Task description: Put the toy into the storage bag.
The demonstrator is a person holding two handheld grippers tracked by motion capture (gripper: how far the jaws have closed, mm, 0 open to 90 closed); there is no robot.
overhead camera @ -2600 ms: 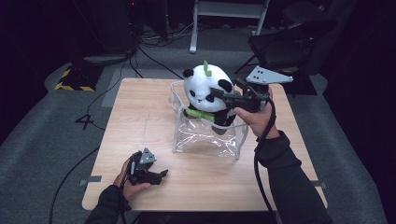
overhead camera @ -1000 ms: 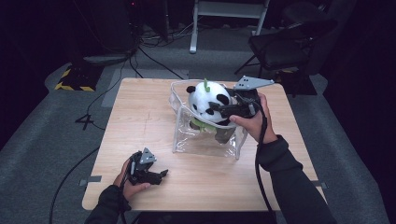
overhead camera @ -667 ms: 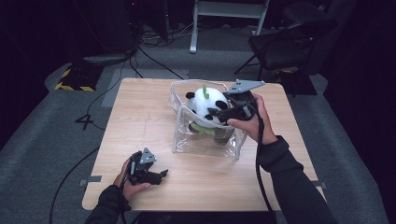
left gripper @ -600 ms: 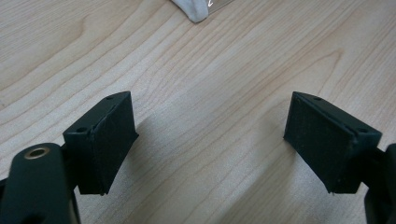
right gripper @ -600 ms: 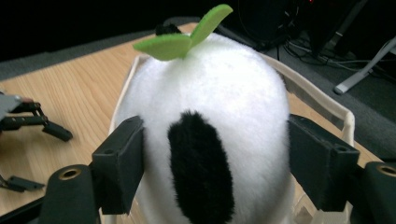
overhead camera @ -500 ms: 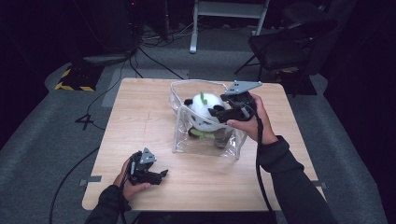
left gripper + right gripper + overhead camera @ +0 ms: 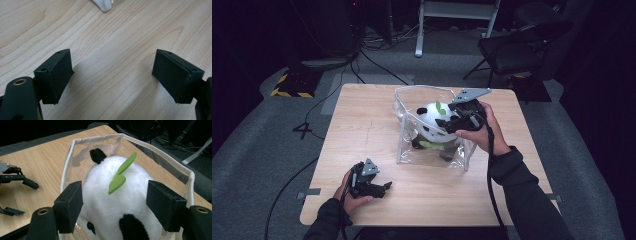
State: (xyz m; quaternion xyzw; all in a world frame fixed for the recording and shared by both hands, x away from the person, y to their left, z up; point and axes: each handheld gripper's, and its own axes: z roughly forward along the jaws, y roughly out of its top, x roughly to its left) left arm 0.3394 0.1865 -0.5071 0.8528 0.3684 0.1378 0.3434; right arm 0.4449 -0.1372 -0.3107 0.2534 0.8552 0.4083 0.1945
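A white and black panda plush (image 7: 432,122) with a green leaf (image 7: 122,173) on its head sits inside a clear bag (image 7: 432,157) with white trim, in the middle of the wooden table (image 7: 362,130). My right gripper (image 7: 448,125) reaches in from the right over the bag's rim (image 7: 67,170) and is shut on the panda's head (image 7: 107,202). Its jaws have just been opening a little, with the head still between them. My left gripper (image 7: 384,186) rests on the table near the front left, open, with only bare wood (image 7: 112,77) between its pads.
A corner of the bag (image 7: 105,5) lies just ahead of the left jaws. Beyond the table stand a dark chair (image 7: 517,47) and a white stand (image 7: 452,15). Cables (image 7: 377,50) and a black-and-yellow striped block (image 7: 289,85) lie on the grey floor.
The right gripper has carried the panda down from above the bag into it. The left gripper has stayed where it was.
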